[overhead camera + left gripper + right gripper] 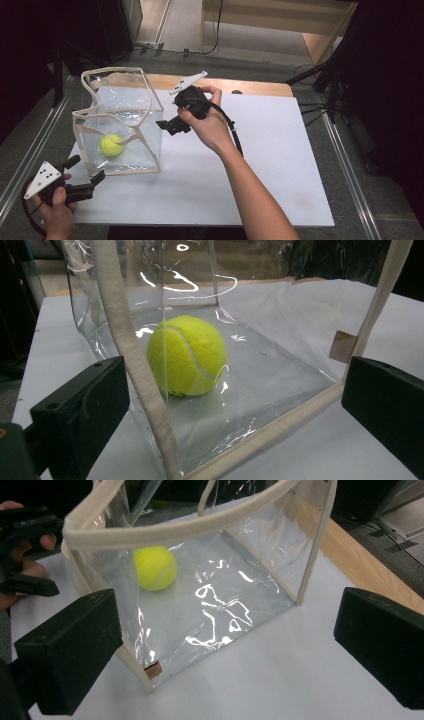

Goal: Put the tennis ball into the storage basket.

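Note:
A clear plastic bag (pixel 131 102) with beige trim stands open on the white board. A yellow tennis ball (pixel 111 145) rests on its bottom, near the front left corner. My left gripper (pixel 87 169) is open, low at the bag's front left corner; in the left gripper view the ball (pixel 187 355) sits behind the bag's beige edge (pixel 131 360), between the spread jaws of the gripper (pixel 235 402). My right gripper (pixel 168 126) is open, held just off the bag's right side. Its view looks down on the bag (pixel 235 595) and ball (pixel 155 567).
The white board (pixel 270 165) lies on a wooden table (pixel 260 87), with free room right of the bag. Metal rails (pixel 345 160) run along both sides. The hand with the left gripper (pixel 22 535) appears beyond the bag in the right gripper view.

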`<control>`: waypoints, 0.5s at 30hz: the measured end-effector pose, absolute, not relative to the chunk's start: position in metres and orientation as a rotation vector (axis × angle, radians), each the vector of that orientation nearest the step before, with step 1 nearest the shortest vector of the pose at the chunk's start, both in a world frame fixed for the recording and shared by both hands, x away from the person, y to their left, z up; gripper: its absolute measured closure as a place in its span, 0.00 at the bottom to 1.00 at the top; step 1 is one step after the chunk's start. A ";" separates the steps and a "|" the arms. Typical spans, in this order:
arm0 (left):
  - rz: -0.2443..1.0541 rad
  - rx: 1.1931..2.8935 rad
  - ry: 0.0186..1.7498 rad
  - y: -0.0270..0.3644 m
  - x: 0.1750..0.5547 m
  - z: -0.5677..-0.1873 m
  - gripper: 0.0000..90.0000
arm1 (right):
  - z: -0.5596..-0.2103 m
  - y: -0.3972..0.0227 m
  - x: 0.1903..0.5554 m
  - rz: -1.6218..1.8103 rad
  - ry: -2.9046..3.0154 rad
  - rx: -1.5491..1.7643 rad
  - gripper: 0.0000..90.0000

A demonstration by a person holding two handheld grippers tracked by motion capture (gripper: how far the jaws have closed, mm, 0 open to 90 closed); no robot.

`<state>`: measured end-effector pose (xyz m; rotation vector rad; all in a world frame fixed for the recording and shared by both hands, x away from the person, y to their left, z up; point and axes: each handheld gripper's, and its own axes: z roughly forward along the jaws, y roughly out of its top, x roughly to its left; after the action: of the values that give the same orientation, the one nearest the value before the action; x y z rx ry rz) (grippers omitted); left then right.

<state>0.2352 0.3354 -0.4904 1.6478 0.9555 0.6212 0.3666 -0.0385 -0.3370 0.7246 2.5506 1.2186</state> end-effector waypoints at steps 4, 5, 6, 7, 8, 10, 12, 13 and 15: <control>0.622 1.652 0.955 0.335 0.235 -0.490 0.00 | -0.347 -0.042 0.362 1.230 2.548 0.738 0.00; 0.623 1.653 0.955 0.335 0.235 -0.490 0.00 | -0.350 -0.044 0.361 1.230 2.543 0.745 0.00; 0.623 1.652 0.955 0.335 0.235 -0.490 0.00 | -0.353 -0.045 0.360 1.226 2.541 0.750 0.00; 0.623 1.652 0.955 0.335 0.235 -0.490 0.00 | -0.356 -0.046 0.359 1.230 2.539 0.754 0.00; 0.623 1.652 0.955 0.335 0.235 -0.490 0.00 | -0.359 -0.048 0.358 1.234 2.535 0.762 0.00; 0.623 1.652 0.955 0.335 0.235 -0.490 0.00 | -0.364 -0.051 0.356 1.243 2.529 0.770 0.00; 0.624 1.653 0.955 0.335 0.235 -0.490 0.00 | -0.369 -0.054 0.353 1.244 2.521 0.779 0.00; 0.623 1.652 0.955 0.335 0.235 -0.490 0.00 | -0.371 -0.056 0.352 1.247 2.515 0.775 0.00; 0.622 1.654 0.955 0.335 0.235 -0.490 0.00 | -0.375 -0.058 0.349 1.246 2.504 0.778 0.00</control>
<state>0.2350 0.3350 -0.4903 1.6536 0.9545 0.6223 0.3492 -0.0583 -0.3752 0.7781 2.5036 1.2462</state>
